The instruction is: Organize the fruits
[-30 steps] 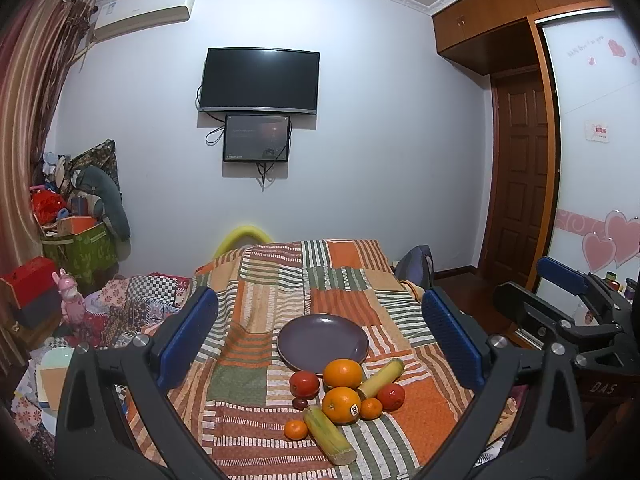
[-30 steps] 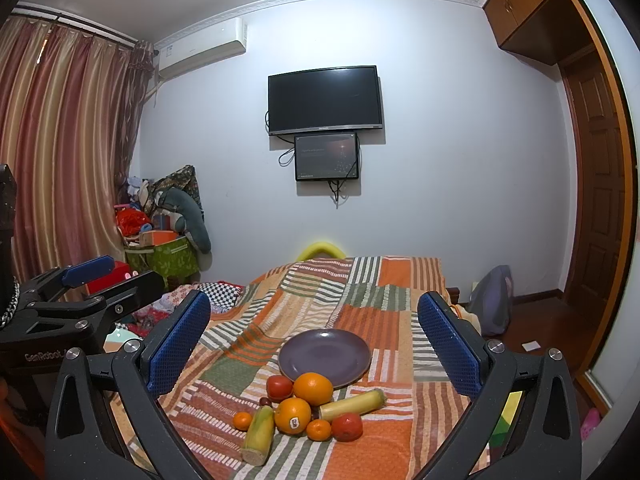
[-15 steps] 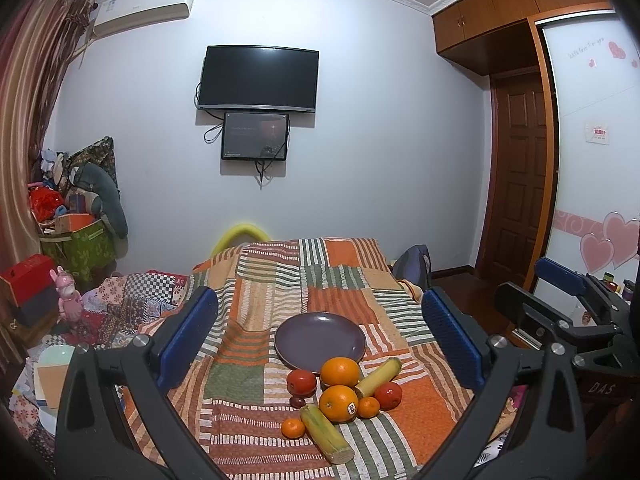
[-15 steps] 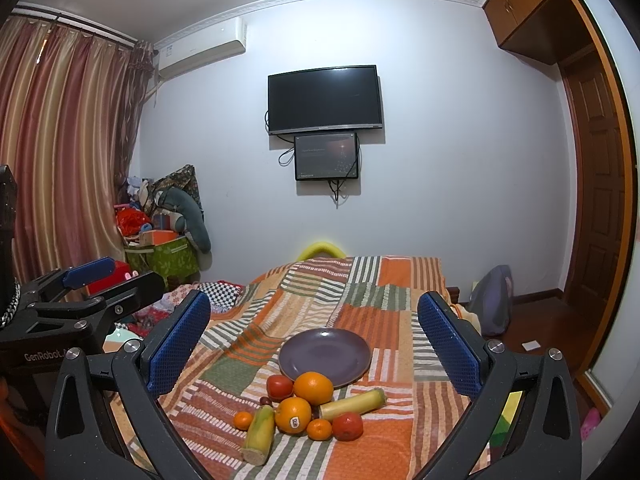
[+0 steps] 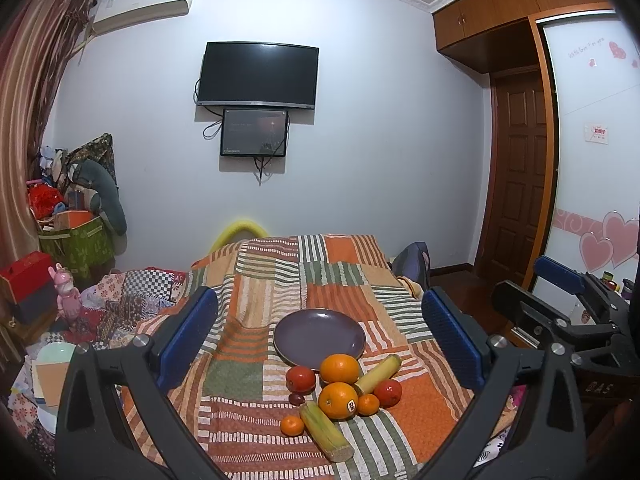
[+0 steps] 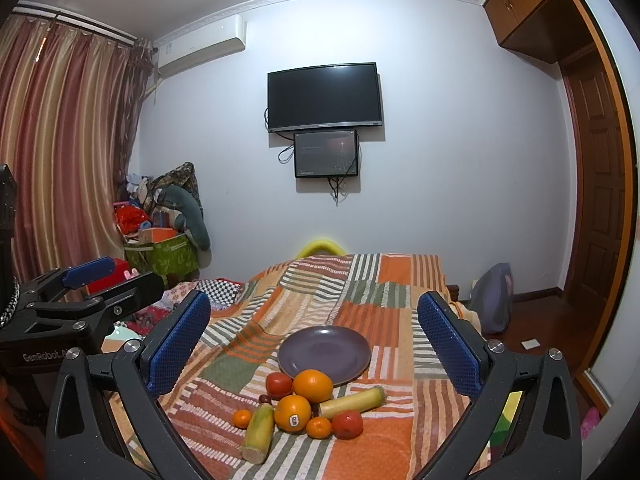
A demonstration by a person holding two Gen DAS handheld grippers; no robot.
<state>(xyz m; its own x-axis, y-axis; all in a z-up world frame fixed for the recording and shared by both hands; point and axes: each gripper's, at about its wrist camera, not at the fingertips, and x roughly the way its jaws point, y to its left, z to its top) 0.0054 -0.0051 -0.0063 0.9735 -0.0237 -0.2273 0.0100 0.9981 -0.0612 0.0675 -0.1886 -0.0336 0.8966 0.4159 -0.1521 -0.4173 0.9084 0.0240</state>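
Note:
An empty purple plate lies on a striped patchwork bedspread. In front of it sits a cluster of fruit: two large oranges, two red tomatoes, two small tangerines, two yellow-green cane pieces and a small dark fruit. My left gripper is open and empty, held above and short of the fruit. My right gripper is open and empty at a similar distance; it also shows at the right of the left wrist view.
A TV and a small screen hang on the far wall. Cluttered boxes and bags stand at the left by the curtain. A wooden door and wardrobe are on the right. A dark bag lies on the floor beside the bed.
Both grippers have barely moved. The left wrist view has drifted slightly, so the fruit sits a touch further left. Nothing was grasped.

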